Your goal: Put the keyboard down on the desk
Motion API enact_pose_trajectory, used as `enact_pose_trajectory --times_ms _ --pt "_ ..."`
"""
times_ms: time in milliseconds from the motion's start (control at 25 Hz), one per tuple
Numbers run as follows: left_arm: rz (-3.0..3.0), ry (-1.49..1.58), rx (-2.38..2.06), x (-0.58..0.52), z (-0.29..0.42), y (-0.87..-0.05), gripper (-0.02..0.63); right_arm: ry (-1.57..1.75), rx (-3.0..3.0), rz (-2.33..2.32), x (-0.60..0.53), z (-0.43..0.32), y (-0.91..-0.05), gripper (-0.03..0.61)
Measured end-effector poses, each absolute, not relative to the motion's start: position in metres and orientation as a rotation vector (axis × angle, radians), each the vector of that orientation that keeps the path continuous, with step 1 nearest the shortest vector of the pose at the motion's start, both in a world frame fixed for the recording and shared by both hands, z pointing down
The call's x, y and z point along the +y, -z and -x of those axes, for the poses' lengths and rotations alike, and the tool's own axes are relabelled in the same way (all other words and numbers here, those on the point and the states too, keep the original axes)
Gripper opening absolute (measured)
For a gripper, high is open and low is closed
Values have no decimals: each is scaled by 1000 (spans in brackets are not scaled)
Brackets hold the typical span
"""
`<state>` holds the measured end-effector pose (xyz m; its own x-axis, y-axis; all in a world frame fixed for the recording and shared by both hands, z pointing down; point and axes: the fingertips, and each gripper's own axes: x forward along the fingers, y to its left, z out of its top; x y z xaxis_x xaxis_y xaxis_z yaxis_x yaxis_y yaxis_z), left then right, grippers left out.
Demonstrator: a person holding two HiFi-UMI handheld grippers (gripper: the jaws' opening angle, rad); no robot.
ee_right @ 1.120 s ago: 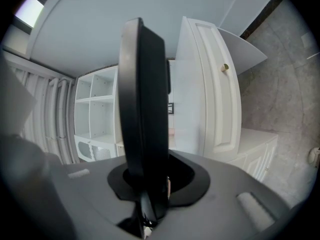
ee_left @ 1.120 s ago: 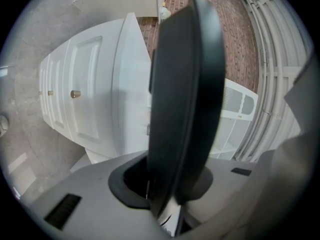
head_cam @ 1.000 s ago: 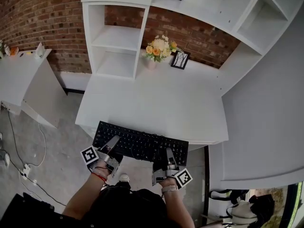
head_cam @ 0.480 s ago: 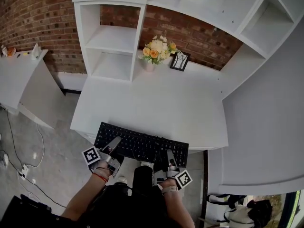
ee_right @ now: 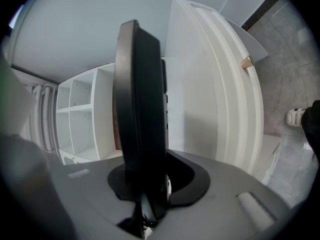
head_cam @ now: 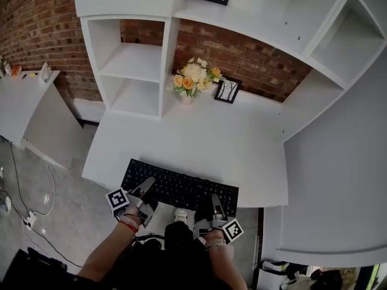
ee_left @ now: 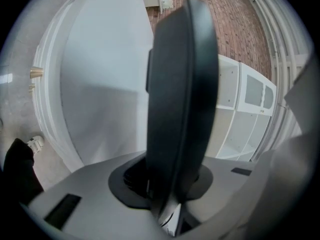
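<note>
At six o'clock of the white desk point(head_cam: 193, 141), we hold the black keyboard point(head_cam: 181, 188) over its front edge, left gripper point(head_cam: 144, 190) and right gripper point(head_cam: 216, 203) both clamped on it.

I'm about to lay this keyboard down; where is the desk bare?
The white desktop is bare from the black keyboard at its front edge back to the vase of yellow flowers and small black picture frame. Only that back strip is crowded.

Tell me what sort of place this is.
Probably a home office or study nook: a white desk with shelves against a brick wall, flowers and a framed picture at its back, a black keyboard at its front edge.
</note>
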<state>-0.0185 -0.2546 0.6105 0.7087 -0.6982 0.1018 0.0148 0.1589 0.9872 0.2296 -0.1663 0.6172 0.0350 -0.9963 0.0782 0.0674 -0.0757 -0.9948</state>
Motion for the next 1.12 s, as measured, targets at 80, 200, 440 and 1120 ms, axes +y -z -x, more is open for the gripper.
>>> enact_pose_trajectory --times_ms 80,200,440,1120 --pt "-1319 554 -647 -260 11 -613 69 1279 1079 1236 -172 -237 -620 67" --pt "-1313 552 -658 -270 3 -614 71 1293 1059 1237 -181 -244 -624 67" --pt "-1310 555 -673 -285 -10 -619 92 1316 1040 1237 -199 -258 -629 67" --pt "-1290 629 -660 -319 -34 -618 160 1356 946 1251 -239 -284 -643 71"
